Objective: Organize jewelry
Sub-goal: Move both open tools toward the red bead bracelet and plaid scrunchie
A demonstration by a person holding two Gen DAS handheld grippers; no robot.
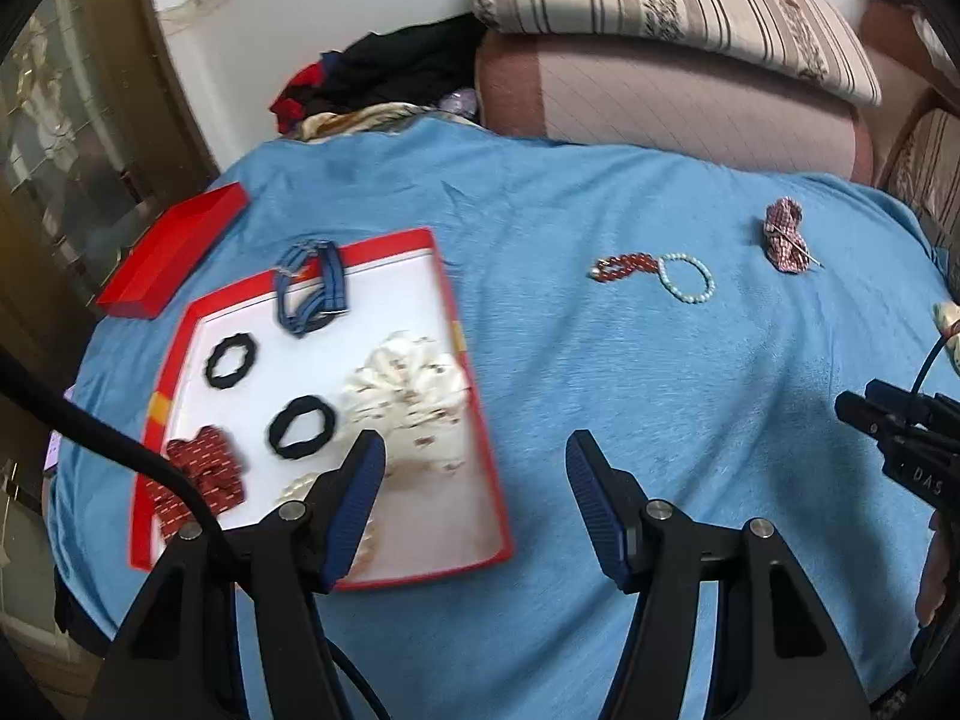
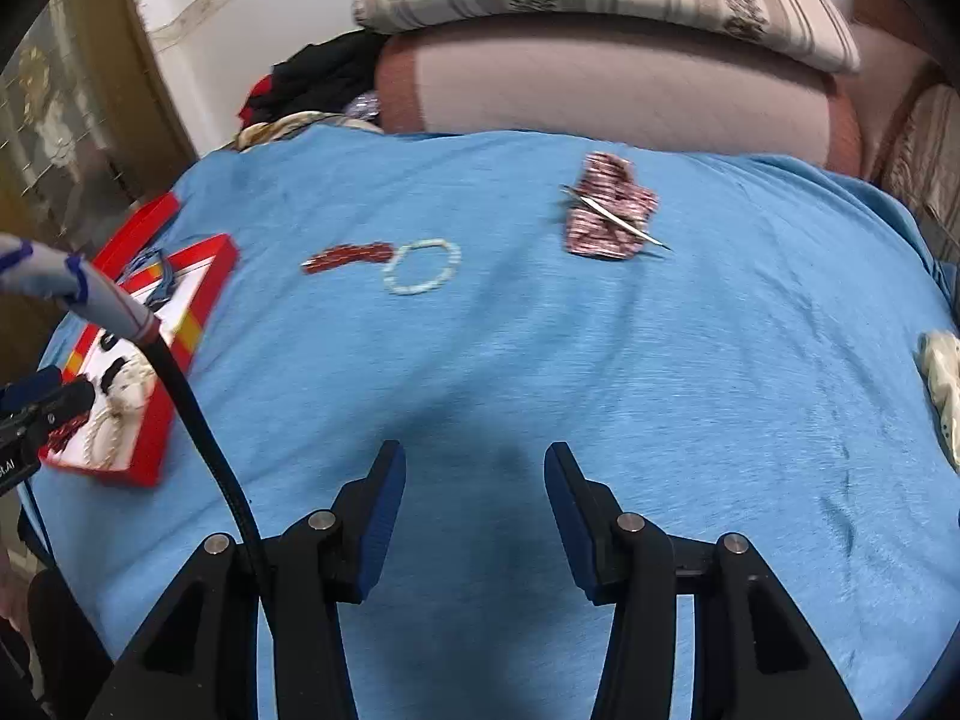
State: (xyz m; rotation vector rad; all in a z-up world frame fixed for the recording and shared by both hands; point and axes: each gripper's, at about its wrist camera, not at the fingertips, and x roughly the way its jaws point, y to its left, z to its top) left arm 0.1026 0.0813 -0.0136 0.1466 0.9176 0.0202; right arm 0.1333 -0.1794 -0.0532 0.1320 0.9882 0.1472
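The left gripper point(image 1: 474, 504) hangs over the blue cloth point(image 1: 600, 372) with its fingers apart and nothing between them, the left finger overlapping the near right corner of the red tray point(image 1: 474, 396); the right gripper point(image 2: 474, 516) likewise stands with fingers apart and empty, over a wide bare stretch of cloth; beyond both lies open room up to the loose pieces; in the white-lined tray sit two black hair ties point(image 1: 231, 360), a dark red patterned bow point(image 1: 204, 468), a cream scrunchie point(image 1: 414, 390) and a blue plaid band point(image 1: 312, 291) lying across its far rim; the red lid point(image 1: 174, 249) lies just left of the tray near the cloth's edge; farther out, a red bead bracelet point(image 2: 348, 257) touches a pale bead bracelet point(image 2: 423, 267); beyond them a red checked clip point(image 2: 606, 213) lies near the far edge; a cream piece point(image 2: 942, 384) sits at the right edge.
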